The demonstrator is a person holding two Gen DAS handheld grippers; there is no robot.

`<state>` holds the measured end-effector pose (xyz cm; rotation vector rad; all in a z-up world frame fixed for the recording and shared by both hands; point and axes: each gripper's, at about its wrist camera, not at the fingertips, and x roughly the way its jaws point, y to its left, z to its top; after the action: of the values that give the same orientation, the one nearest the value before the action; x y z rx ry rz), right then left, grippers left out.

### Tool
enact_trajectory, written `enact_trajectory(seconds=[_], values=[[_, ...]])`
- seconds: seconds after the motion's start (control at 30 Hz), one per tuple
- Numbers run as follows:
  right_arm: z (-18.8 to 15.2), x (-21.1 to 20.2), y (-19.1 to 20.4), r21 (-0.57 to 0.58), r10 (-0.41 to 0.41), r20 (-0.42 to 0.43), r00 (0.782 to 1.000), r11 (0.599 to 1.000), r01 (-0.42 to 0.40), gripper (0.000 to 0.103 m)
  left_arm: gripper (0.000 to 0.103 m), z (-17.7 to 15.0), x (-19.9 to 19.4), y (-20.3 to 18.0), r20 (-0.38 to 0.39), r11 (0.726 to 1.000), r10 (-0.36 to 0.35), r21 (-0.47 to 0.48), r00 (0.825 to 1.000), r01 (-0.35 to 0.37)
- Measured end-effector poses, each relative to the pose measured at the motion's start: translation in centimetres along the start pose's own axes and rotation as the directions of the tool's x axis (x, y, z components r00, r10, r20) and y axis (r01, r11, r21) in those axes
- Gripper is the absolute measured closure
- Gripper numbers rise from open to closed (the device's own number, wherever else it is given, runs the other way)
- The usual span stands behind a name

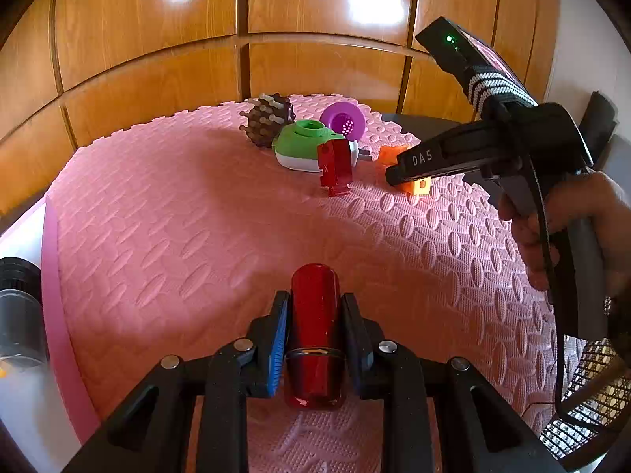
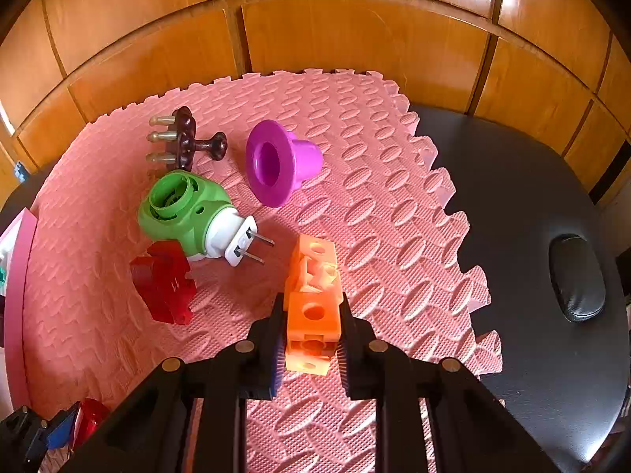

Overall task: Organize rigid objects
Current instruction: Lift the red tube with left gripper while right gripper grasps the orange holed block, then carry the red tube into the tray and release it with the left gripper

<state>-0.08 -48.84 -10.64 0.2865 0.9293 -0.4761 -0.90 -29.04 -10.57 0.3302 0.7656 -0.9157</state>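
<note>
My left gripper [image 1: 315, 307] is shut on a dark red cylinder [image 1: 315, 315] and holds it over the pink foam mat [image 1: 177, 216]. My right gripper [image 2: 313, 311] is shut on an orange block piece [image 2: 313, 303] low over the mat; it also shows in the left wrist view [image 1: 398, 175]. On the mat lie a green and white plug [image 2: 189, 213], a red translucent piece [image 2: 163, 287], a purple funnel-shaped cup [image 2: 278, 161] and a dark brown pronged knob [image 2: 183, 142]. The same group shows at the far side in the left wrist view [image 1: 303, 146].
The mat lies on a black padded table [image 2: 532, 256] with an oval hole [image 2: 577, 276]. Wooden panels [image 2: 355, 31] stand behind. A pink-rimmed white bin [image 1: 51, 276] sits at the left edge, with a dark cylinder [image 1: 17, 307] in it.
</note>
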Motion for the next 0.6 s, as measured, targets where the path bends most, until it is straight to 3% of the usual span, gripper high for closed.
enact_trajectory(seconds=[0.27,0.4,0.6], values=[[-0.3,0.0,0.7,-0.078,-0.029,0.032,0.999,0.996,0.031,0.082,0.077,0.2,0.1,-0.4,-0.017,1.000,0.024,0.018,1.000,-0.024],[-0.6,0.0,1.1,-0.109,-0.045,0.054,0.998,0.993,0.051,0.083,0.077,0.4,-0.3,0.0,-0.046,0.999,0.024,-0.025,0.999,-0.025],[-1.0,-0.1,1.9,-0.163,-0.080,0.088,0.993,0.982,0.093,0.083,0.077,1.7,-4.1,-0.1,0.030,0.999,0.031,-0.034,0.999,-0.030]])
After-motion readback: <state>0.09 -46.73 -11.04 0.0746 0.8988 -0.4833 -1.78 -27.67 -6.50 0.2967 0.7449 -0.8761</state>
